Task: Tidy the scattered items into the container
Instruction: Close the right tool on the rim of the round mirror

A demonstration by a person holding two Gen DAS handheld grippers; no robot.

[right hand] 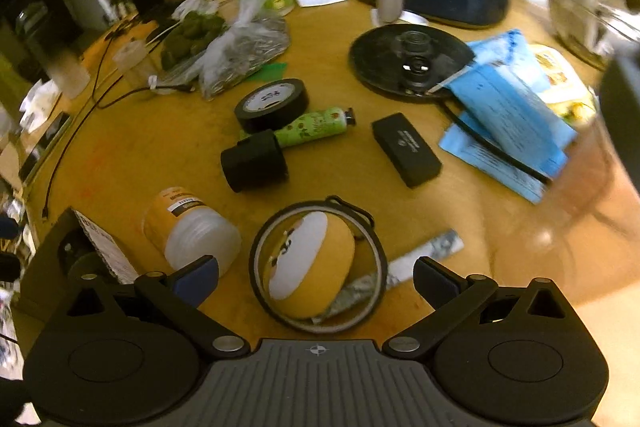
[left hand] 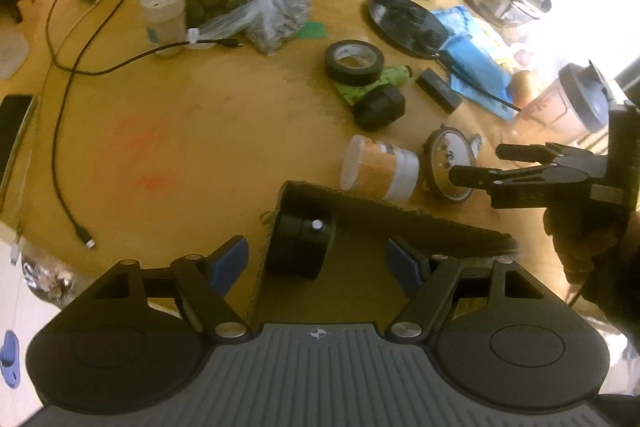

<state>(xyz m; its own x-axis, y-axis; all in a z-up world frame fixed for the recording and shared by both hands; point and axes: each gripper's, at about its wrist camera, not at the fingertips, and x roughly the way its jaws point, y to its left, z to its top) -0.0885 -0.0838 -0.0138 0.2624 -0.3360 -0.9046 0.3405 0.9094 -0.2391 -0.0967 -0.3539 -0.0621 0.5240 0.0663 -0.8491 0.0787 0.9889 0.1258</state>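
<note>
Left wrist view: left gripper (left hand: 316, 265) with jaws apart and empty, over the cardboard box (left hand: 400, 219) holding a black roll (left hand: 300, 247). Right wrist view: right gripper (right hand: 316, 281) spread wide, empty, the round mirror (right hand: 318, 265) lying flat between its fingers; likely light, rigid, breakable glass, best pinched across the rim

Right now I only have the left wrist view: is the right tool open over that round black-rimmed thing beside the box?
Observer: Yes. The right tool is open, with a pad on either side of the black-rimmed disc, apart from it.
Operator: Anything under the disc?
Observer: A silvery sachet pokes out from beneath its rim, toward the right of the right wrist view.
Operator: Clearance on the other side?
Observer: Tight. The tipped jar lies close beside the pad on that view's left.
</note>
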